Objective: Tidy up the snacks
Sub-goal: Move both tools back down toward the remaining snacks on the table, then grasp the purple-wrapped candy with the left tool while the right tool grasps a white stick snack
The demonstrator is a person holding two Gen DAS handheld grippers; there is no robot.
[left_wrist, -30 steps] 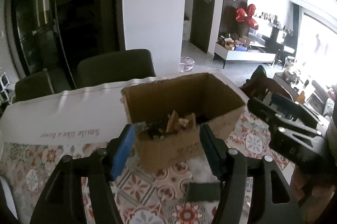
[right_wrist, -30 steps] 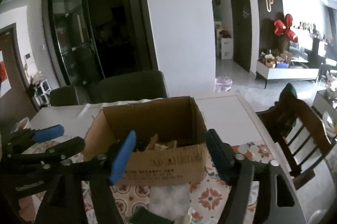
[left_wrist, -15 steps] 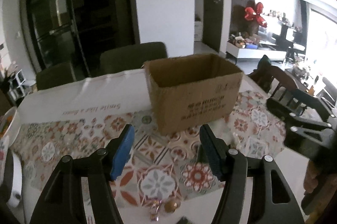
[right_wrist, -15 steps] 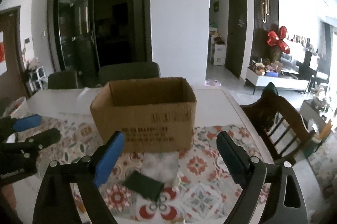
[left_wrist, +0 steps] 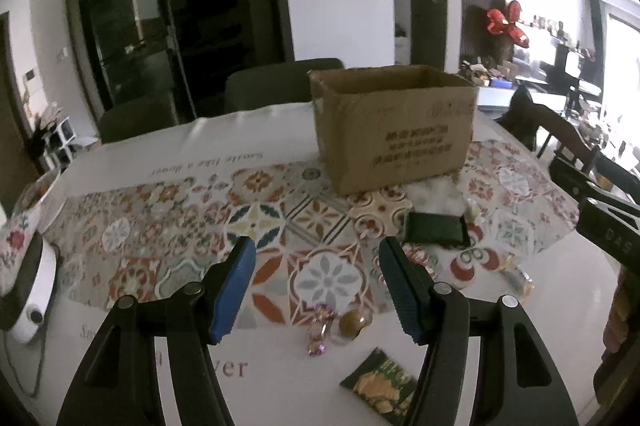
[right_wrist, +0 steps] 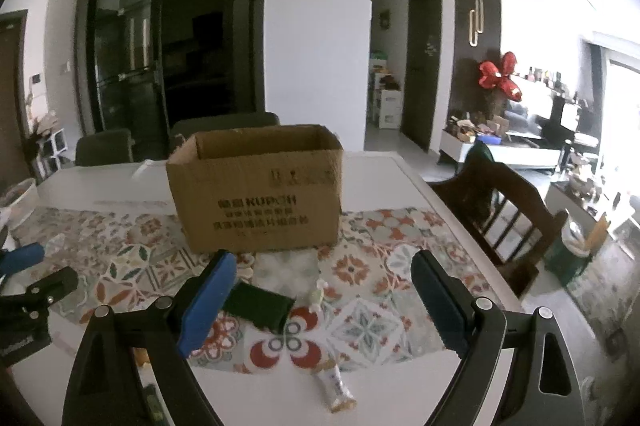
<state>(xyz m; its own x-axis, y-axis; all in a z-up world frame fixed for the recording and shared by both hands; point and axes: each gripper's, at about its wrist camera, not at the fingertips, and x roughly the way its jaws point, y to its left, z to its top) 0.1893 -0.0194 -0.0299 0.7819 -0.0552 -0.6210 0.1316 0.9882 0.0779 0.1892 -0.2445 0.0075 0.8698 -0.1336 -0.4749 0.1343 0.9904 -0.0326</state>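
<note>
Both grippers are spread wide and hold nothing: the left gripper (left_wrist: 316,286) hangs over the lower middle of its view, the right gripper (right_wrist: 320,300) likewise. The open brown cardboard box (left_wrist: 394,130) stands on the patterned tabletop (left_wrist: 180,210) in the upper middle of both views. Loose snacks lie in front of it: a dark green rectangular packet (left_wrist: 436,229), a purple-wrapped candy (left_wrist: 320,330) just beside a round golden-brown sweet (left_wrist: 354,322), a green chip packet (left_wrist: 380,386) at the bottom edge, and a pale wrapped bar (right_wrist: 334,386).

Risks, as I judge them: the 2 small sweets could roll or skid from the blue pads, and the flat packets may slide on the slick cloth instead of lifting. The grippers could also collide when reaching for neighbouring items.

Compared with 1 second ago, both grippers have pulled back from above the box, whose contents are now hidden behind its front wall.
</note>
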